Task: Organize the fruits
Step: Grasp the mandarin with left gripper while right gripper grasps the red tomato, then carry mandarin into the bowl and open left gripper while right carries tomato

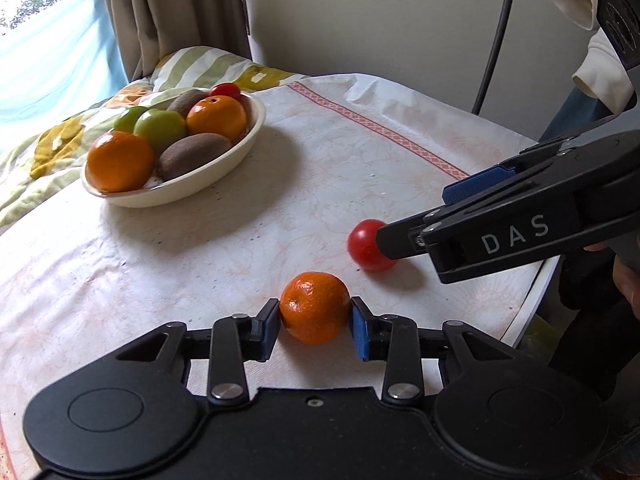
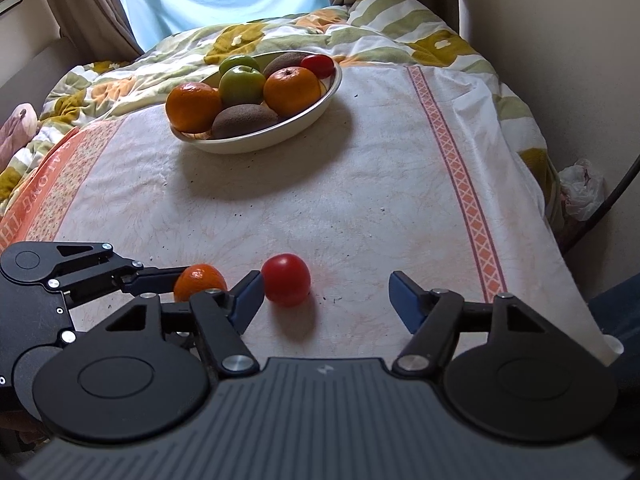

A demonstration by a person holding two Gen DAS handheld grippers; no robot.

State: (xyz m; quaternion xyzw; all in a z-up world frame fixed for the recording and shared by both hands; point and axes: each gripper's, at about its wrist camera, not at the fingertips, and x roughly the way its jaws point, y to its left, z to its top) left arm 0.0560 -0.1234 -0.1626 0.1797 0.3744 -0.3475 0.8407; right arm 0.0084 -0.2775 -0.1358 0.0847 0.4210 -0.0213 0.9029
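The left gripper (image 1: 315,326) has its blue pads pinching the small round orange mandarin (image 1: 314,307) near the front edge of the cloth-covered table (image 1: 320,168). The right gripper (image 2: 326,300) is spread wide, with the shiny red tomato (image 2: 286,279) touching its left pad. A nudge from that pad could roll the tomato away. The cream oval bowl (image 1: 244,148) sits well apart, at the far edge.

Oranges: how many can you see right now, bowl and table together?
3. Two sit in the bowl: the front-left orange and the right-hand orange. The small orange is on the table between the left gripper pads. More may hide under the pile.
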